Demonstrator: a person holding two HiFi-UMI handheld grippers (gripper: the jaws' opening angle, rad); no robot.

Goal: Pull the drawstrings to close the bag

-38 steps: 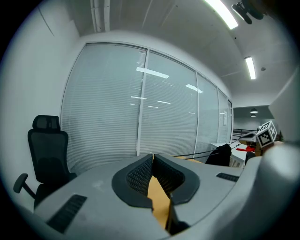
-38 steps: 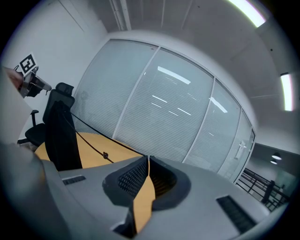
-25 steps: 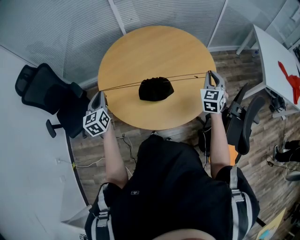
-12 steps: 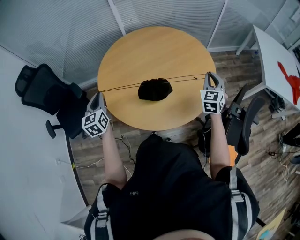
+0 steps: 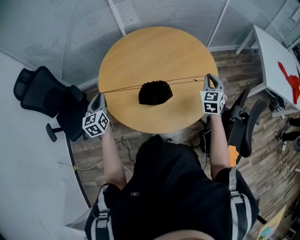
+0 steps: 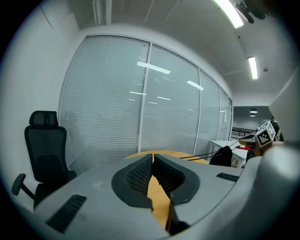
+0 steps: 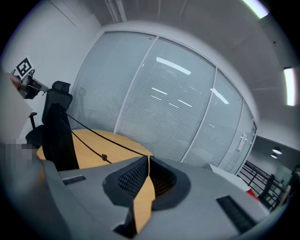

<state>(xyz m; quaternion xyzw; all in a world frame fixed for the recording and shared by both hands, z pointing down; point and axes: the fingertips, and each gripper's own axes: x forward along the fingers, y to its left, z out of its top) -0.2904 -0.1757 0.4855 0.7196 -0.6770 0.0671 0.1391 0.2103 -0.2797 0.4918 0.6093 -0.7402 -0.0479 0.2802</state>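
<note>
Head view, bag (image 5: pixel 155 92) between left hand-held gripper (image 5: pixel 100 95) and right hand-held gripper (image 5: pixel 209 76), both seemingly pinching drawstrings (image 5: pixel 125 88).

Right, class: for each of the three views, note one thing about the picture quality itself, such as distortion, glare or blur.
Head view: soft even light, sharp, but the black bag shows no detail. Left gripper view: strong fisheye bending, black corners, ceiling lights blown out and mirrored in the glass wall. Right gripper view: same fisheye; drawstrings crisp, a mosaic patch at the left edge.
</note>
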